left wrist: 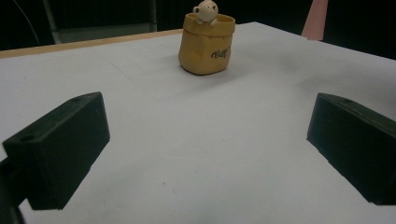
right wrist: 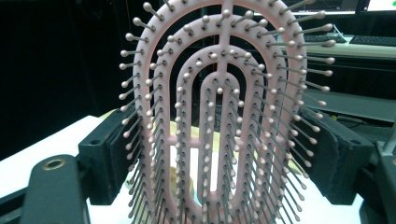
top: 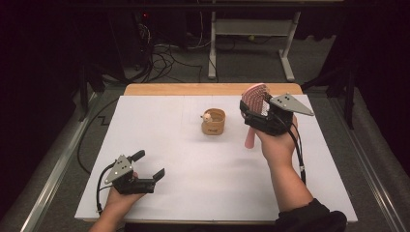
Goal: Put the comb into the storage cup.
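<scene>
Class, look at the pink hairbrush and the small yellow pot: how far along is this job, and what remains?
Done: the pink hairbrush is off the table, upright, clamped by its head in the right gripper. In hand: it is held up just right of the yellow pot. Left, probably: standing the brush handle-down in the pot, which has no brush in it. The left gripper rests near the table's front edge, jaws open and holding nothing.

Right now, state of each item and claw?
Pink hairbrush: off the table, upright, handle down, clamped at the head.
Right claw: shut on the brush.
Left claw: open, holding nothing, low over the table.
Yellow cup: upright on the table, small figure at its rim.
</scene>
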`<state>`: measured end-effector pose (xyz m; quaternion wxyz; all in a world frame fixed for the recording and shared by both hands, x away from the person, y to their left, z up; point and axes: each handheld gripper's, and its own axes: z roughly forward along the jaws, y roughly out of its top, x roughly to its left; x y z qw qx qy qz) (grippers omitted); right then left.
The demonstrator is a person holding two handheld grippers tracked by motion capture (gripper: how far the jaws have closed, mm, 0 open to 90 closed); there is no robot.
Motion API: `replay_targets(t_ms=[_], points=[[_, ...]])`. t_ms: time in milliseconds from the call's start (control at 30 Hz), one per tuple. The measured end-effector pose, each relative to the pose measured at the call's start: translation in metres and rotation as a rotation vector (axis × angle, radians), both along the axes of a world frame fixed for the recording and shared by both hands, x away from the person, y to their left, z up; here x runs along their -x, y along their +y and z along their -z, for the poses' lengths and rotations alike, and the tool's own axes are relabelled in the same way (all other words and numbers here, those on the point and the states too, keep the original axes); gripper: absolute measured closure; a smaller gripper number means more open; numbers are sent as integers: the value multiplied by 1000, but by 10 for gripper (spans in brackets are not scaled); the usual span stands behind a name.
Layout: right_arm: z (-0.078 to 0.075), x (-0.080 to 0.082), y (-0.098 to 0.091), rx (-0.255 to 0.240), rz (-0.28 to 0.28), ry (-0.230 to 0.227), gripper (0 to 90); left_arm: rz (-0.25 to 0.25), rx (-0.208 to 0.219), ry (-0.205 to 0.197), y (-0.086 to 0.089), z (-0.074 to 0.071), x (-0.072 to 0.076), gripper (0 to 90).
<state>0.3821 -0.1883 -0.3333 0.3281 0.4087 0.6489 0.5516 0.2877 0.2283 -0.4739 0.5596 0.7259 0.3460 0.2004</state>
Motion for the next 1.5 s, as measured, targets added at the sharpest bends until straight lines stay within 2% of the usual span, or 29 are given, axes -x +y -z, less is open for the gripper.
replay_targets(t_ms=[633,1167,1500], points=[[-10,-12,16,-9,-4,-38,204,2,-4,-7,1,0,1,0],[-16,-28,30,-29,-4,-51,204,6,3,-14,2,-1,2,0],[-19,-38,44,-19,-9,-57,204,10,-1,-12,2,-1,2,0]])
